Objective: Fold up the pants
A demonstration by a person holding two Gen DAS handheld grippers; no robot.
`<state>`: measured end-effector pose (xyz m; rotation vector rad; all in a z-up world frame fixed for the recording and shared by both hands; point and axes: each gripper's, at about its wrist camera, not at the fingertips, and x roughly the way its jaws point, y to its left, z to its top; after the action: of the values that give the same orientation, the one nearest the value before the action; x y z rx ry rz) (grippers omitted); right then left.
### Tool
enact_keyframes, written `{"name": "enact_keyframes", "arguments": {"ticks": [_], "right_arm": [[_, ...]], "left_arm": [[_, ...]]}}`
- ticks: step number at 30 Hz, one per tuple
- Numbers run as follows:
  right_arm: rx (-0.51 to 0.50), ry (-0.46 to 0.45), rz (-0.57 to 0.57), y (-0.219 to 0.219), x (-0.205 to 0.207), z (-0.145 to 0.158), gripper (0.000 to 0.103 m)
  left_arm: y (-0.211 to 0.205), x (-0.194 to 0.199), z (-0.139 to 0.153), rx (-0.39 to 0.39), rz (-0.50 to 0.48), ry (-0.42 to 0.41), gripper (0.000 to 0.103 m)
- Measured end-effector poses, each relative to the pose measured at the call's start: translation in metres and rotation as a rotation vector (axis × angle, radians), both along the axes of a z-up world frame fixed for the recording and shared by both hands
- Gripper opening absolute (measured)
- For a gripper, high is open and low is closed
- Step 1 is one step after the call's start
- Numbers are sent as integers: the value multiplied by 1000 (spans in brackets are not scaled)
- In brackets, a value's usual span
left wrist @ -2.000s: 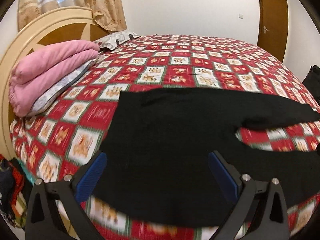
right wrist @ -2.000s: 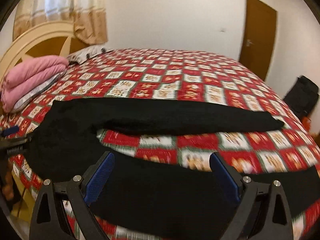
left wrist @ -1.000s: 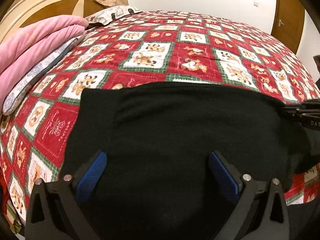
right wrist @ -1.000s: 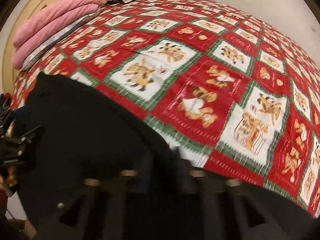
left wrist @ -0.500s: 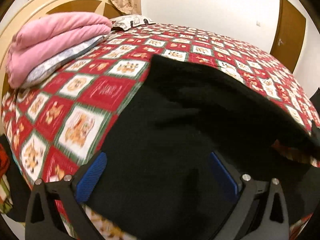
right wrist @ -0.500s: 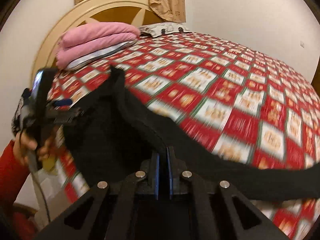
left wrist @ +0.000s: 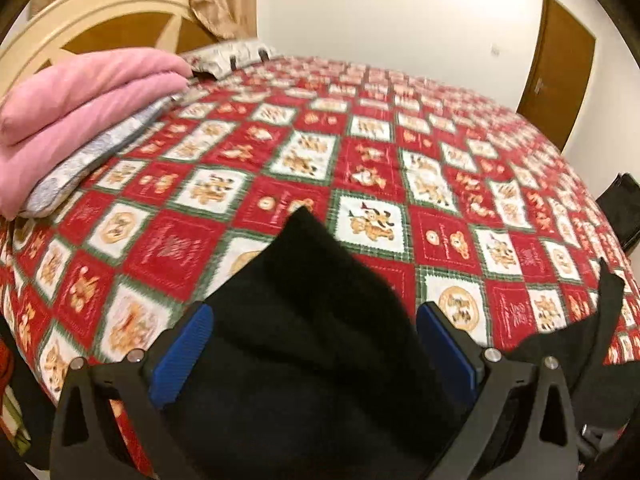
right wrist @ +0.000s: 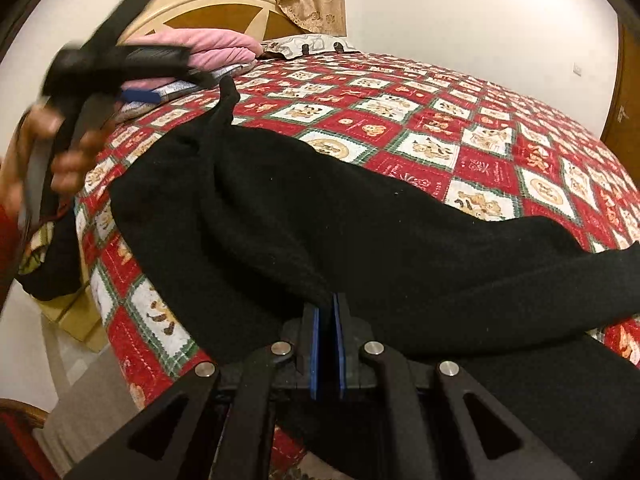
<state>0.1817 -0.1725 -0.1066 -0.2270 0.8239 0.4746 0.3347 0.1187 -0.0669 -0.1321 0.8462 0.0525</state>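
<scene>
A bed (left wrist: 372, 152) covered in a red, white and green patchwork quilt with cartoon animal squares fills a white-walled room, a brown door (left wrist: 560, 76) at upper right and a curved cream headboard (left wrist: 92, 12) at upper left. Folded pink blankets (left wrist: 76, 96) sit by the headboard. Soft black pants (right wrist: 320, 216) lie rumpled along the quilt's near edge. The right gripper (right wrist: 326, 316) pinches their fabric; the left gripper (left wrist: 312, 332) stands spread wide, gripping nothing. No writing is legible.

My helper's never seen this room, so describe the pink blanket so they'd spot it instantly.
Start at the bed with the red checked cartoon cover. Look to its headboard end: the pink blanket lies folded on a grey patterned pillow. It's the only plain pink thing there.
</scene>
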Motion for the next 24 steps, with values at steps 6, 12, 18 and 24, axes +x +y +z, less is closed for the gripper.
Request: {"name": "enact_keyframes", "arguments": {"ticks": [6,12,18,24], "right_arm": [[-78,-69,3,9,-12,-4,7],[-85,-86,-25,10,-13,-2,7],[-27,-164,-34,6,-26,32,7],[-83,-143,0,9,-45,18,7]], "left_arm": [[-18,55,-35,133,53,198,103],[2,48,-49,71,68,231,29],[36,-22,-6,-96,71,45,18],[57,-92,-34,-28,125,38,24]]}}
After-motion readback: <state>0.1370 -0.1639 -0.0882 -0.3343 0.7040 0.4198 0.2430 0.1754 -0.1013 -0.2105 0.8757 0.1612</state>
